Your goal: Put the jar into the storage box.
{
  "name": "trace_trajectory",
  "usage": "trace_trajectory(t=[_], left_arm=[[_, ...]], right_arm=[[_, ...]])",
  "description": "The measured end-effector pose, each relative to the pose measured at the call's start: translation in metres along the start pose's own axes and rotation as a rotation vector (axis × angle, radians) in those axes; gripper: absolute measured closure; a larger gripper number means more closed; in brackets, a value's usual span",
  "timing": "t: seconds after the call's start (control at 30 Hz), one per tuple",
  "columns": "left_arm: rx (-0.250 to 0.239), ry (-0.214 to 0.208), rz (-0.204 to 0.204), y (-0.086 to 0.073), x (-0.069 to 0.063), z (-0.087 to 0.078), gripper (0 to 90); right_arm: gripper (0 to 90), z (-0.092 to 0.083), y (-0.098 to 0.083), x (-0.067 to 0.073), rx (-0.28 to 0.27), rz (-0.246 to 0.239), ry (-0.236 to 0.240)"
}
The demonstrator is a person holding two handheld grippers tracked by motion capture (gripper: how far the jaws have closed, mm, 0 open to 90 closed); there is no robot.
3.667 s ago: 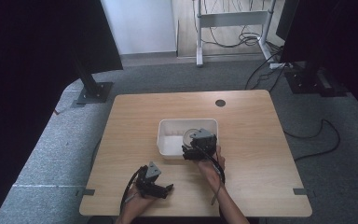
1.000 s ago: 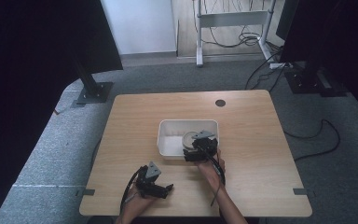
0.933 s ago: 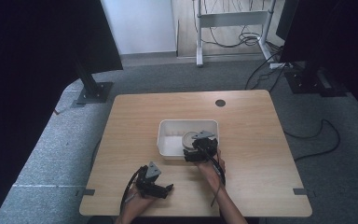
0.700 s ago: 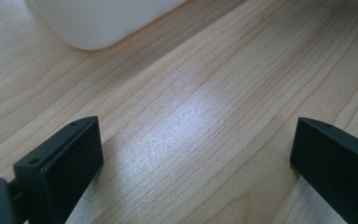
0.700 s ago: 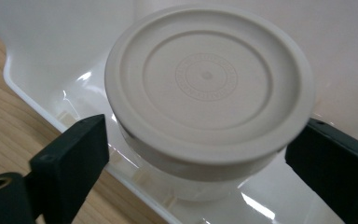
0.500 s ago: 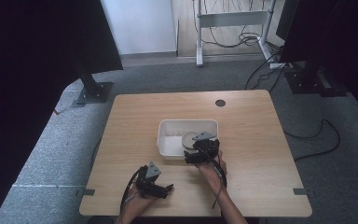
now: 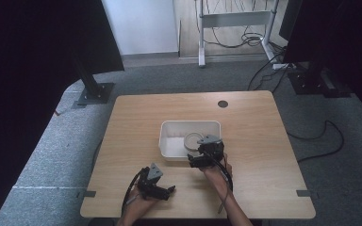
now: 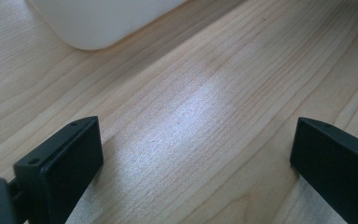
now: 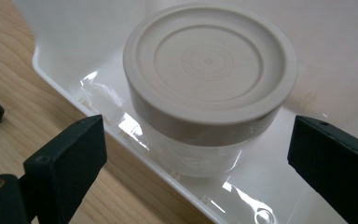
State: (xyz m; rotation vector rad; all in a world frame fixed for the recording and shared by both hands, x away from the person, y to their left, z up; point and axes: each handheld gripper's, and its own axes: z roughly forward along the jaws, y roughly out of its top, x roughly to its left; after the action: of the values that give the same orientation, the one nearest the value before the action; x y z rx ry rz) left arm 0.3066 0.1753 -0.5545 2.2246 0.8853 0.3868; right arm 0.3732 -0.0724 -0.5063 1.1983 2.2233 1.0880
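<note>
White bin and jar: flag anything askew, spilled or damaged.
Nothing stands out. The lidded jar stands upright inside the white bin, lid seated flat, no spill or crack visible. The right gripper is open before it.

Light falls evenly on the pale wooden counter [image 7: 254, 122] in the high view, while the surroundings at left and right sink into near-black, detail lost there. That view is soft and slightly grainy, with small things hard to resolve. In the left gripper view a broad whitish sheen lies across the wood grain between the two jaws of the left claw [image 8: 196, 154]; the near jaws are a little blurred. In the right gripper view the white tray [image 9: 56, 28] is bright, close to washed out (its far wall nearly featureless), with sharp glints on clear plastic under the lidded jar [image 9: 209, 84]. The right claw [image 9: 196, 158] frames it, its jaws dark and soft-edged.
</note>
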Motion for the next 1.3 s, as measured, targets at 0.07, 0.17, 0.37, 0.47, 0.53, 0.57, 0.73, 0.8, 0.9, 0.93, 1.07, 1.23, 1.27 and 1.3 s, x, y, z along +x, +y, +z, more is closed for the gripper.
trace_trajectory(t=[0.07, 0.17, 0.37, 0.47, 0.53, 0.57, 0.73, 0.8, 0.9, 0.93, 1.07, 1.23, 1.27, 1.3], left_arm=[[0.0, 0.0, 0.0, 0.0, 0.0, 0.0, 2.1], [0.0, -0.001, -0.001, 0.0, 0.0, 0.0, 2.1], [-0.001, -0.001, -0.002, 0.0, 0.0, 0.0, 2.1], [-0.001, -0.001, -0.003, 0.0, 0.0, 0.0, 2.1], [-0.001, -0.001, -0.001, 0.0, 0.0, 0.0, 2.1], [-0.001, 0.0, -0.001, 0.0, 0.0, 0.0, 2.1], [-0.001, 0.0, -0.001, 0.0, 0.0, 0.0, 2.1], [-0.001, 0.0, -0.002, 0.0, 0.0, 0.0, 2.1], [-0.001, 0.0, -0.001, 0.0, 0.0, 0.0, 2.1], [-0.001, 0.0, 0.0, 0.0, 0.0, 0.0, 2.1], [0.0, -0.001, -0.002, 0.0, 0.0, 0.0, 2.1], [-0.002, -0.001, -0.004, 0.0, 0.0, 0.0, 2.1], [-0.001, -0.001, -0.002, 0.0, 0.0, 0.0, 2.1], [-0.001, -0.001, -0.002, 0.0, 0.0, 0.0, 2.1]], right_arm=[[4.0, -0.002, -0.001, 0.0, -0.001, -0.005, 0.005], [4.0, -0.003, -0.003, 0.0, -0.002, -0.01, 0.01], [3.9, -0.009, -0.006, 0.0, -0.007, -0.018, 0.016], [3.9, -0.013, -0.007, 0.0, -0.01, -0.026, 0.02], [3.8, -0.015, -0.008, 0.001, -0.013, -0.03, 0.022], [3.9, -0.016, -0.009, 0.001, -0.014, -0.034, 0.023], [4.0, -0.021, -0.013, 0.004, -0.009, -0.067, 0.025], [4.0, -0.022, -0.014, 0.005, -0.008, -0.078, 0.022], [4.0, -0.025, -0.017, 0.004, -0.01, -0.084, 0.022], [4.0, -0.026, -0.018, 0.004, -0.01, -0.087, 0.019], [4.0, -0.032, -0.021, 0.002, -0.01, -0.091, 0.015], [4.0, -0.039, -0.025, -0.001, -0.012, -0.101, 0.004], [3.9, -0.04, -0.026, -0.002, -0.012, -0.109, 0.002], [4.0, -0.042, -0.027, -0.002, -0.009, -0.115, 0.0]])
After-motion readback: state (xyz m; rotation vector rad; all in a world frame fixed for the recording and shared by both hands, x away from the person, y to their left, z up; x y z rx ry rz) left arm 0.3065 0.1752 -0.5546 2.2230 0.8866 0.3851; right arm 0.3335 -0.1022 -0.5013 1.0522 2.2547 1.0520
